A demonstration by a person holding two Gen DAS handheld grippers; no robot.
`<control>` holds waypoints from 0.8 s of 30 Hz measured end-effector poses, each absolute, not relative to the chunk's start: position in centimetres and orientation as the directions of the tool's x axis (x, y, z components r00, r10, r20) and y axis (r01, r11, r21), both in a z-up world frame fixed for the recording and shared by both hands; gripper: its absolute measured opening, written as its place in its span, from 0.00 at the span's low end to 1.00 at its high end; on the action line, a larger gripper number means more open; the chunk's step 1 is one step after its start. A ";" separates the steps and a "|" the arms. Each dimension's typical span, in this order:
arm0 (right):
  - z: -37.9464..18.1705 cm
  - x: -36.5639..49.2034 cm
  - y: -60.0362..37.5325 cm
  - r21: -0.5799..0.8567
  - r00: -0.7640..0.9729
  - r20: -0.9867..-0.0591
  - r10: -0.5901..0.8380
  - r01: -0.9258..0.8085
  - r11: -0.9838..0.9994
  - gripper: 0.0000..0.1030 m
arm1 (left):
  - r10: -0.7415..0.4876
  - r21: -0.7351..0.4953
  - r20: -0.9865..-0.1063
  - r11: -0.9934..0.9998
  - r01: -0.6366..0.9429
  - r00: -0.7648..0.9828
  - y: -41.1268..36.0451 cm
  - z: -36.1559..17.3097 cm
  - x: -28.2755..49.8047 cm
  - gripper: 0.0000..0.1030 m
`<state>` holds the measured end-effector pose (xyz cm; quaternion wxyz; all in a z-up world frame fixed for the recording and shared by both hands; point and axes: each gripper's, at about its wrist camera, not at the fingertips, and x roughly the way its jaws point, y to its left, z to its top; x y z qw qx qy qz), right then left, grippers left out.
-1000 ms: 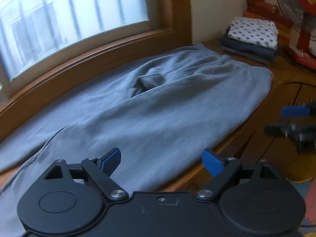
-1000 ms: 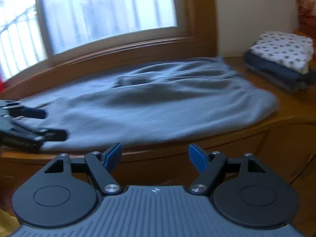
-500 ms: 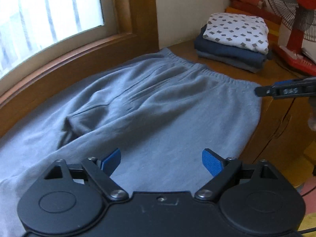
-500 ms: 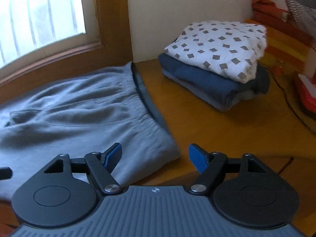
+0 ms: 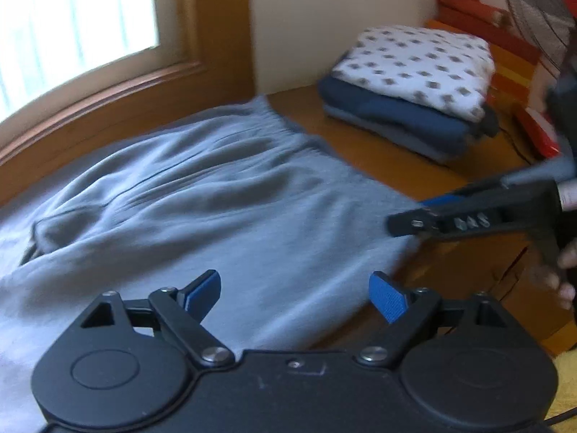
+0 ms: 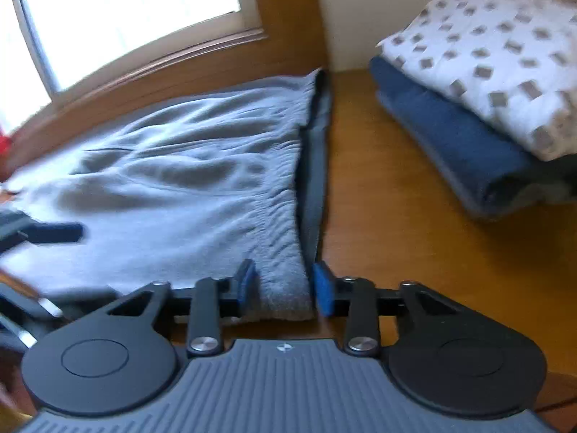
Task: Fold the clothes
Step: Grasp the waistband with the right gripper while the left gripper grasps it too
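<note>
Grey trousers (image 5: pixel 216 198) lie spread flat on a wooden platform (image 6: pixel 396 216), waistband (image 6: pixel 313 151) toward the right. My right gripper (image 6: pixel 285 281) is at the near corner of the waistband. Its jaws are closing with that corner of cloth between the blue pads, which stand close on either side of it. It also shows from the side as the right gripper (image 5: pixel 414 222) low over the trousers' right edge. My left gripper (image 5: pixel 295 288) is open above the near part of the trousers, nothing between its fingers; one black fingertip (image 6: pixel 54 232) of it shows at the left.
A stack of folded clothes (image 6: pixel 487 90), white patterned on navy, sits on the wood to the right of the waistband. A fan (image 5: pixel 533 7) and red items stand behind it. A window with a wooden sill (image 5: pixel 108 86) runs along the back. A hand (image 5: pixel 562 270) holds the right gripper.
Both views have swung right along the trousers to the waistband end. The right gripper has come down onto the waistband corner and its jaws have narrowed around it. The left jaws stay wide.
</note>
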<state>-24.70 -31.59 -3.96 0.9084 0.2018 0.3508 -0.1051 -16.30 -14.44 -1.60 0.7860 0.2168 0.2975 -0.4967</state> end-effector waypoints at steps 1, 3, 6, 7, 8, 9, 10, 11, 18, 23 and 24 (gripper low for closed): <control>-3.7 -24.8 -32.5 0.352 0.742 -0.671 -0.003 0.321 0.879 0.31 | -0.653 0.058 -0.680 0.407 0.912 0.334 -15.2 -1.8 -17.0 0.86; -2.8 -25.0 -34.0 0.454 0.765 -0.639 0.073 0.299 0.839 0.31 | -0.652 0.090 -0.672 0.399 0.913 0.351 -16.6 -2.2 -18.3 0.86; -1.1 -25.1 -35.5 0.539 0.799 -0.582 0.149 0.243 0.807 0.31 | -0.636 0.191 -0.642 0.409 0.892 0.429 -18.5 -2.8 -19.5 0.85; -0.5 -25.0 -35.7 0.540 0.804 -0.572 0.163 0.220 0.812 0.31 | -0.630 0.222 -0.630 0.413 0.883 0.453 -19.1 -2.9 -19.7 0.80; 0.0 -25.0 -35.6 0.533 0.807 -0.565 0.170 0.199 0.823 0.30 | -0.622 0.245 -0.624 0.418 0.875 0.473 -19.6 -3.1 -19.7 0.58; 0.5 -24.8 -35.6 0.519 0.809 -0.560 0.176 0.177 0.836 0.28 | -0.607 0.259 -0.630 0.423 0.868 0.484 -20.1 -3.3 -19.5 0.41; 0.9 -24.7 -35.7 0.504 0.811 -0.556 0.182 0.155 0.850 0.24 | -0.596 0.253 -0.642 0.428 0.868 0.481 -20.4 -3.3 -19.1 0.13; 1.3 -24.8 -35.7 0.480 0.811 -0.554 0.186 0.128 0.868 0.21 | -0.595 0.228 -0.652 0.438 0.870 0.470 -20.4 -3.2 -18.6 0.08; 2.3 -28.0 -34.6 -0.063 0.857 -0.500 0.122 -0.177 0.982 0.94 | -0.616 0.117 -0.652 0.494 0.861 0.442 -19.4 -0.4 -16.7 0.08; -0.6 -26.9 -32.7 -0.357 0.866 -0.479 0.146 -0.344 0.868 0.94 | -0.611 0.048 -0.669 0.532 0.845 0.423 -19.7 1.2 -15.5 0.08; -1.0 -26.2 -32.2 -0.362 0.870 -0.465 0.161 -0.353 0.862 0.94 | -0.611 0.040 -0.671 0.537 0.842 0.421 -19.8 1.5 -15.4 0.08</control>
